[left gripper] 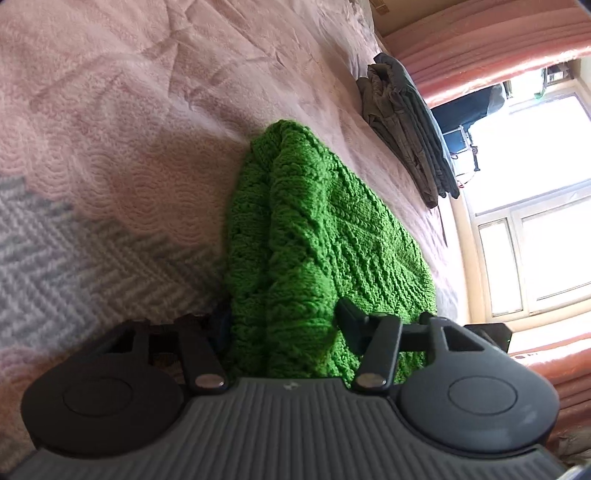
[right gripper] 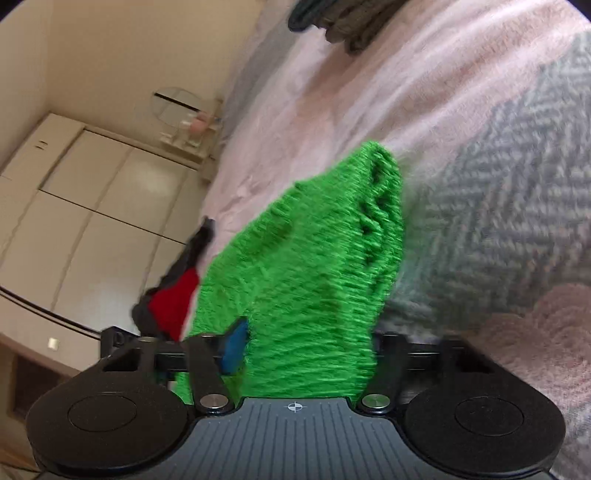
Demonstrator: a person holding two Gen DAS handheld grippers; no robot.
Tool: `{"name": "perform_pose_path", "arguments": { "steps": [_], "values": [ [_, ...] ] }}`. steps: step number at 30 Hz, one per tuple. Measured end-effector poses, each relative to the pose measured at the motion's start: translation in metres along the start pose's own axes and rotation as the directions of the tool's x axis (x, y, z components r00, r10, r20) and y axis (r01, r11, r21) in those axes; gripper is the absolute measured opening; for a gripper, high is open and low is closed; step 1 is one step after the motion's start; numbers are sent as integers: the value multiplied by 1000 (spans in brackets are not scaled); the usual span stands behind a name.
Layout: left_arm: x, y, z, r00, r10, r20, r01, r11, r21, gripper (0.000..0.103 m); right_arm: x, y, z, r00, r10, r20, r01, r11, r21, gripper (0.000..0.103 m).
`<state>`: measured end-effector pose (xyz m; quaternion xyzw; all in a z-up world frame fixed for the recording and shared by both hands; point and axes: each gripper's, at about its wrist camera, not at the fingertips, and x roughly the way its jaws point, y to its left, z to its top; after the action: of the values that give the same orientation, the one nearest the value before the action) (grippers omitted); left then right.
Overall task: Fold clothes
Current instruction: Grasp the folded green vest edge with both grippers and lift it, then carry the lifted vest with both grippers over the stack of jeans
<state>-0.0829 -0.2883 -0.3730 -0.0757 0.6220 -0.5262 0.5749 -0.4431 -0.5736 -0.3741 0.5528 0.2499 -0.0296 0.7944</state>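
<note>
A bright green knitted sweater [left gripper: 314,229] lies bunched on the pink bedspread [left gripper: 147,92]. In the left wrist view its near edge sits between the fingers of my left gripper [left gripper: 284,328], which is shut on the thick fold; the left finger is mostly hidden behind the knit. The right wrist view is blurred by motion. There the same green sweater [right gripper: 306,266] rises from my right gripper [right gripper: 306,347], which is shut on it, with a blue pad [right gripper: 232,347] pressing its left side. The right finger is buried in the knit.
A stack of folded grey clothes [left gripper: 406,125] rests farther up the bed, near the window [left gripper: 535,240] and pink curtains [left gripper: 480,44]. The grey clothes [right gripper: 340,18] also show at the top. A grey herringbone patch [right gripper: 498,221] marks the cover. A red-and-dark garment [right gripper: 173,302] hangs off the bed edge by a white wardrobe [right gripper: 74,206].
</note>
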Motion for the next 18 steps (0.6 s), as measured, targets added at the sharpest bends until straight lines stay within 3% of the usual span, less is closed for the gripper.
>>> {"name": "perform_pose_path", "arguments": {
  "steps": [2,4,12,18],
  "values": [
    [0,-4,2,1000,-4,1,4,1000,-15,34,-3,-1,0,1000,-20,-7,20,999,46,33],
    [-4,-14,5,1000,-3,1,3,1000,-19,31,-9,7,1,999,-49,-6,49,997,65,31],
    [-34,-103,36,999,25,-48,-21,996,82,29,-56,77,21,990,-140,24,137,986,96,29],
    [-46,-178,77,995,-68,-71,77,988,134,29,-108,144,69,976,-180,119,175,983,56,29]
  ]
}}
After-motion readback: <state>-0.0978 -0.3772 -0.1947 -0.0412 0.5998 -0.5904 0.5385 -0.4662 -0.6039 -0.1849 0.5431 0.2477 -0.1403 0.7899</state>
